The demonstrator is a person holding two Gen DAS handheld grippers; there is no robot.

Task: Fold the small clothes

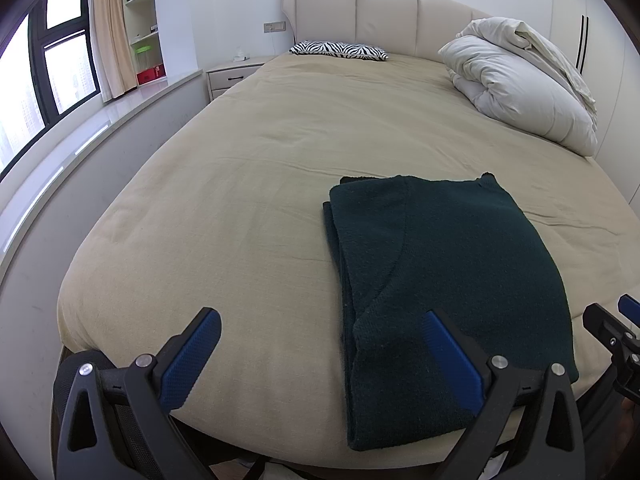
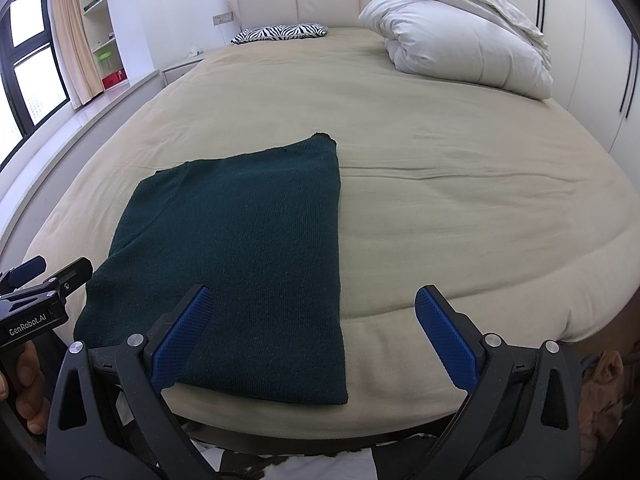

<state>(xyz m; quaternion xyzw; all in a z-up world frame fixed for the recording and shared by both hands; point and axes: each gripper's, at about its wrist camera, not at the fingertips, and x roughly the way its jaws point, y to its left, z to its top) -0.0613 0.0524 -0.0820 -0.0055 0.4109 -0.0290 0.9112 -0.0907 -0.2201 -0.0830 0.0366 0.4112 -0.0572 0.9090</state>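
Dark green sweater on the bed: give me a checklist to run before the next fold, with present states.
1. Left hand-held gripper open, holding nothing: ok.
2. Right hand-held gripper open, holding nothing: ok.
3. Dark green sweater lies flat in a long folded rectangle: ok.
4. Near edge of the sweater within both grippers' approach, at the foot of the beige bedsheet: ok.
5. White duvet and zebra pillow apart from the sweater: ok.
6. Layers underneath evenly aligned: cannot tell.
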